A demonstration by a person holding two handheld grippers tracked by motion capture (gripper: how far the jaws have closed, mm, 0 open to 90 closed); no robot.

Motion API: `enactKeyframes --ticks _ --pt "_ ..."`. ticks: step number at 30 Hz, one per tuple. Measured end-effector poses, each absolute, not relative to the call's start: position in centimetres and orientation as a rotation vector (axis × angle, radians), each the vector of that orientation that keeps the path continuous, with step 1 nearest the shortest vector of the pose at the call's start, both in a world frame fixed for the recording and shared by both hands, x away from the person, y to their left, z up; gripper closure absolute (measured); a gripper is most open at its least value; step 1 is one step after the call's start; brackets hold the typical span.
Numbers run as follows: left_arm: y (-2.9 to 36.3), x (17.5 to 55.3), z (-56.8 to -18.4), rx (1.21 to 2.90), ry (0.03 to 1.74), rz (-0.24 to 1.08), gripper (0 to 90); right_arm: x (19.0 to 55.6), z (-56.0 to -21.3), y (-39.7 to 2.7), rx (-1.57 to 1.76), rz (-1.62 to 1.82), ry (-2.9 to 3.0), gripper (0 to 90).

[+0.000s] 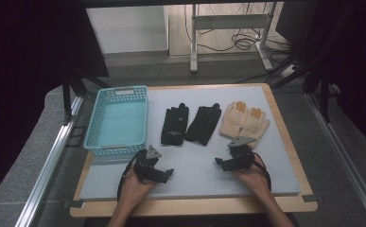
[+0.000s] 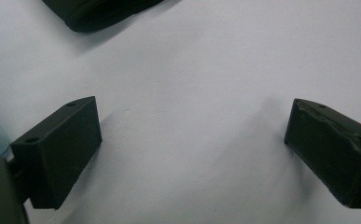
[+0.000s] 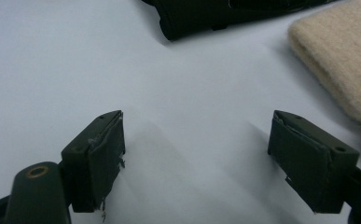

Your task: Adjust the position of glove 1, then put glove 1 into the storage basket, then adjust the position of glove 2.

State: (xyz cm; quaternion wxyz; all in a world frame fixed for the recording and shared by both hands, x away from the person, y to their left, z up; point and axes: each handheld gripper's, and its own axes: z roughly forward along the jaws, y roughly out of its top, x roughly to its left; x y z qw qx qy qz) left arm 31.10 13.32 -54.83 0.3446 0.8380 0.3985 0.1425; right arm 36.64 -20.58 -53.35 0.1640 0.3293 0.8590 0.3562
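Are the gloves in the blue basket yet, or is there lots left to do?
None yet. The blue basket has no gloves in it. The two black gloves and the cream gloves lie in a row on the mat. The left gripper and right gripper are open, holding nothing. So probably every glove is left.

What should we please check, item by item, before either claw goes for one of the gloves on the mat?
1. Left claw open with nothing between its jaws: ok.
2. Right claw open and holding nothing: ok.
3. Two black fabric gloves lying flat, apart from each other: ok.
4. Cream knitted gloves within the right claw's reach: ok, probably.
5. Light blue plastic basket holding nothing: ok.
6. Whether the cream gloves are stacked or joined: cannot tell.
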Motion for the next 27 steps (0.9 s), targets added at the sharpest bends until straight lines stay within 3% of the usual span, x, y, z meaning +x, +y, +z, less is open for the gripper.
enactKeyframes --ticks 27 --pt "13.36 31.03 -54.89 2.171 1.036 0.371 3.2 36.68 -53.40 -20.58 0.956 1.007 2.442 15.0"
